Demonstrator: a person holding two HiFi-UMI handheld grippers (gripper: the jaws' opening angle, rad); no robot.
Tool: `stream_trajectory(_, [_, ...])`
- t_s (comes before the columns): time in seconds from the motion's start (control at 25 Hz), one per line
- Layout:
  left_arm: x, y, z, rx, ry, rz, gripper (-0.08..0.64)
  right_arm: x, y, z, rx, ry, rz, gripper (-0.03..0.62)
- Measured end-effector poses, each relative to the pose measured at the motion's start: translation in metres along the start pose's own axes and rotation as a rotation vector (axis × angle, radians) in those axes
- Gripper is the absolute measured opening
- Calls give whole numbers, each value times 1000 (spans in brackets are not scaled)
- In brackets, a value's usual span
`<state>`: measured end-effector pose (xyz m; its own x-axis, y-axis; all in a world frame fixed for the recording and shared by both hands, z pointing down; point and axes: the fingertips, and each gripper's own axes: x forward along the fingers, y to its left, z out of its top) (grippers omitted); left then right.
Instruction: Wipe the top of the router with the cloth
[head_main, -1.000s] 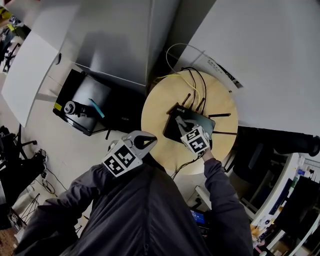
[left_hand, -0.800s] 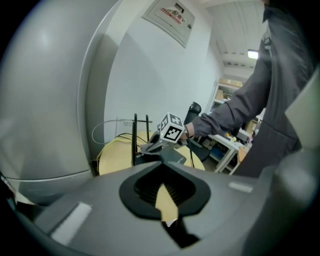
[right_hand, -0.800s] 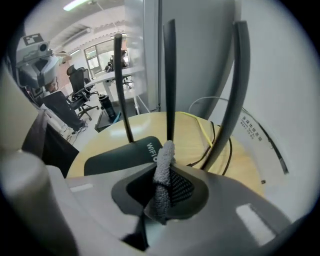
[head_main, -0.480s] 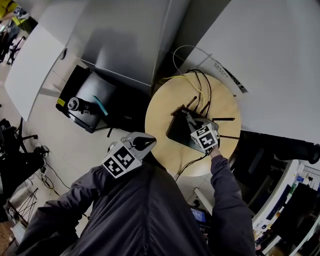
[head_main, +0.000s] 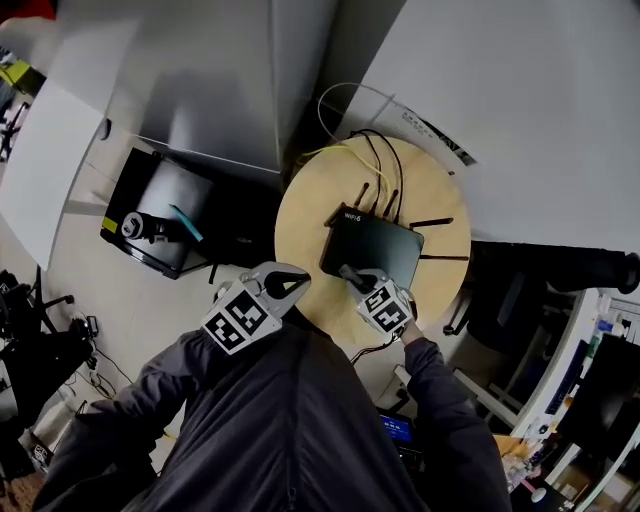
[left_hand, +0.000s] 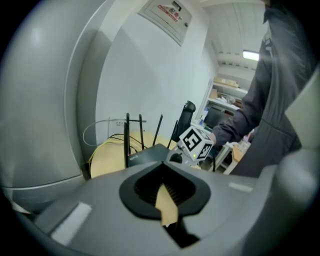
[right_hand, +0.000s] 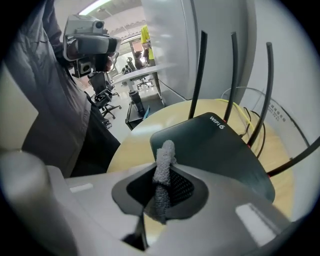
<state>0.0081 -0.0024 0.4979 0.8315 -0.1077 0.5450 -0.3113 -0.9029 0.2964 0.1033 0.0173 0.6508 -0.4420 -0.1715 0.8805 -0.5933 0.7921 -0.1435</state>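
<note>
One round pale-wood table (head_main: 310, 215) carries one flat black router (head_main: 372, 247), set right of the table's centre with its near edge towards the person. Three rod antennas (right_hand: 198, 75) rise along the router's far edge, and in the head view two more lie out sideways past its right side, reaching nearly to the table's right edge. One yellow cable (head_main: 345, 152) and a few black cables (head_main: 388, 150) run from the router's back over the table's far edge.

Two grippers are in play. The right gripper (right_hand: 160, 195) has its jaws closed on one narrow grey, nubbly cloth strip (right_hand: 164, 160), whose free end stands up past the jaw tips. In the head view this gripper reaches in from the table's near edge, with the cloth end at the router's near edge. Whether the cloth touches the top cannot be told.

The left gripper (head_main: 290, 285) hangs at the table's near-left edge, apart from the router. Its jaws are drawn together with only a thin tan slit between them, and they hold nothing.

Bare wood lies left of the router and along the near edge. The far edge is crowded with cables. One open black case (head_main: 165, 215) sits on the floor left of the table, and pale panels (head_main: 520, 120) stand close behind its far and right edges.
</note>
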Motion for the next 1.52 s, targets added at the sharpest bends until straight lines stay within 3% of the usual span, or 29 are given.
stream_trajectory(0.32, [3,-4,4,23,9,-11,0,-25,-120,5,103,-8,-222,38])
stream_trajectory(0.48, [-1,-4,1,18,9,1,0,-19,-153,-9,100,36,-264,38])
stream_trajectory(0.8, [-7,-4,-2,9,7,10,0,-17,-132,-13,86,48,-215,38])
stream_trajectory(1.16, [5,-9,5,47,15,-46,0,-20,-44,-36,91,43,-119,38])
stream_trajectory(1.32, [10,-12,7,66,23,-68,0,-21,-26,-43,99,30,-93,38])
stream_trajectory(1.4, [12,-14,8,75,28,-77,0,-25,-37,-42,119,12,-119,38])
stream_trajectory(1.52, [14,-15,9,80,34,-80,0,-37,-82,-40,181,-9,-236,38])
